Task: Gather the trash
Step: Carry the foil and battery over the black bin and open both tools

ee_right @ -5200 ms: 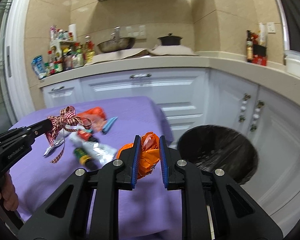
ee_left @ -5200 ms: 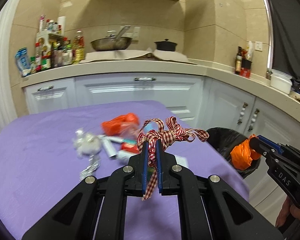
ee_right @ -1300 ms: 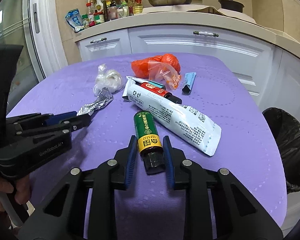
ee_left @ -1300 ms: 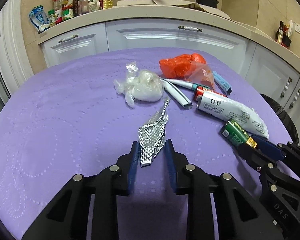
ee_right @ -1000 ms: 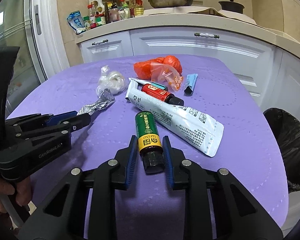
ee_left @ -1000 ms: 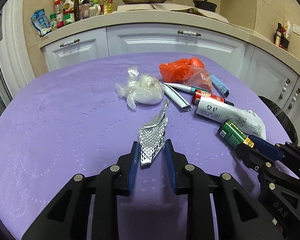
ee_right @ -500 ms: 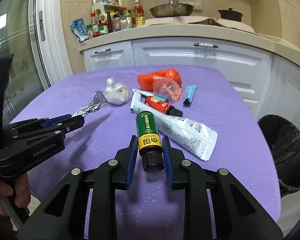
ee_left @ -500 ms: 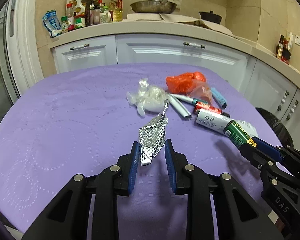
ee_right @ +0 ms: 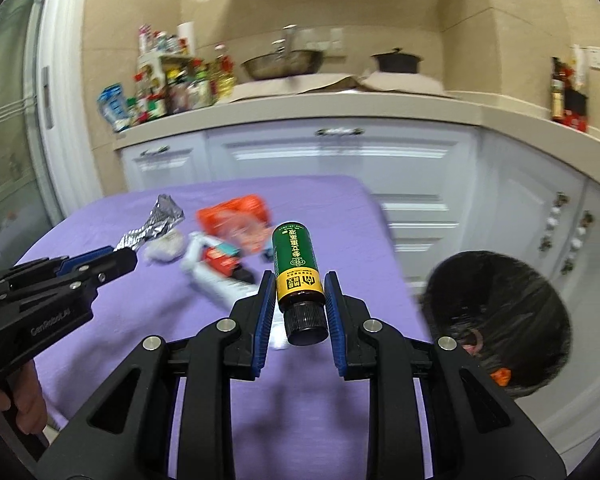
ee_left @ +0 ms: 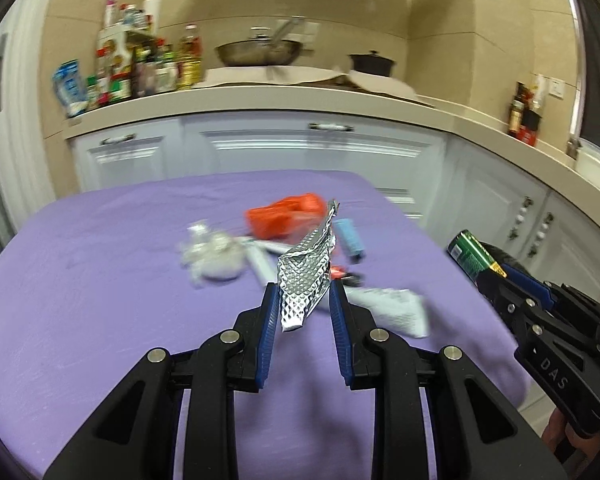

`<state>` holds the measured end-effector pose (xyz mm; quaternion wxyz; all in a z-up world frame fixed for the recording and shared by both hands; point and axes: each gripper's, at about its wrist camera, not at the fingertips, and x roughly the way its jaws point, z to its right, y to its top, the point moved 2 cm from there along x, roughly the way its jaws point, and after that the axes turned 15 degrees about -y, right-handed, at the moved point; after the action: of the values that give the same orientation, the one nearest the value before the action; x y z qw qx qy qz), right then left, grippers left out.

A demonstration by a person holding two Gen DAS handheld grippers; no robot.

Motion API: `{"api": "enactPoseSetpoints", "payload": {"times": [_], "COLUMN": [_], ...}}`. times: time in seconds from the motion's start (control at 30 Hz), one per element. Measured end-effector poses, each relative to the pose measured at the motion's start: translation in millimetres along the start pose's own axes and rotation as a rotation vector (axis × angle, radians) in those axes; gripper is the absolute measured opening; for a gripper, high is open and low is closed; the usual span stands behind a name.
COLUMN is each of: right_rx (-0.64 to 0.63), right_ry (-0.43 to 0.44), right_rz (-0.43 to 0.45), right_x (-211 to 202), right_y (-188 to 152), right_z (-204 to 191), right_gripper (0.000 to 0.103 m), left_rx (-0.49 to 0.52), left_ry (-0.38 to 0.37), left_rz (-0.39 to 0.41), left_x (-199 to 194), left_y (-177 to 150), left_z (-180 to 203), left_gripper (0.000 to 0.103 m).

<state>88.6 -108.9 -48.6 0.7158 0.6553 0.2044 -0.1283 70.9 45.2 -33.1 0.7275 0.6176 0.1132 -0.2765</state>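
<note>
Left tool (ee_left: 304,304) clamped on crumpled silver foil wrapper (ee_left: 306,276); right tool (ee_right: 298,298) clamped on green yellow-banded bottle (ee_right: 297,268). Black-lined round bin (ee_right: 496,320) right of purple-clothed surface (ee_right: 312,400); orange bag (ee_right: 232,216), white tube (ee_right: 216,284) lie beyond bottle.

Two tools hold one foil wrapper (ee_left: 306,276) and one green bottle (ee_right: 297,266), while the bench (ee_left: 100,280) carries one orange bag (ee_left: 284,216), one clear bag (ee_left: 216,254), one white tube (ee_left: 392,308) (others blurred), beside one bin (ee_right: 500,316).
</note>
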Motion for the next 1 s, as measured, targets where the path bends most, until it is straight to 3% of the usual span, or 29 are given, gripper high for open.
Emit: {"api": "enactPoseSetpoints", "payload": {"times": [0.53,1.0], "right_rx": [0.167,0.239], "right_ry": [-0.262,-0.355], "right_rz": [-0.001,-0.032], "right_x": [17.7,51.8], "right_y": [-7.9,-20.8], "right_z": [152.4,229.5], "right_gripper": [0.024,0.024], "left_rx": [0.139,0.213], "left_ry": [-0.202,-0.248], "left_rz": [-0.067,-0.136], "left_x": [90.6,160.0], "left_y": [18.1,16.9], "left_z": [128.9,199.7], "left_gripper": [0.027,0.027]}}
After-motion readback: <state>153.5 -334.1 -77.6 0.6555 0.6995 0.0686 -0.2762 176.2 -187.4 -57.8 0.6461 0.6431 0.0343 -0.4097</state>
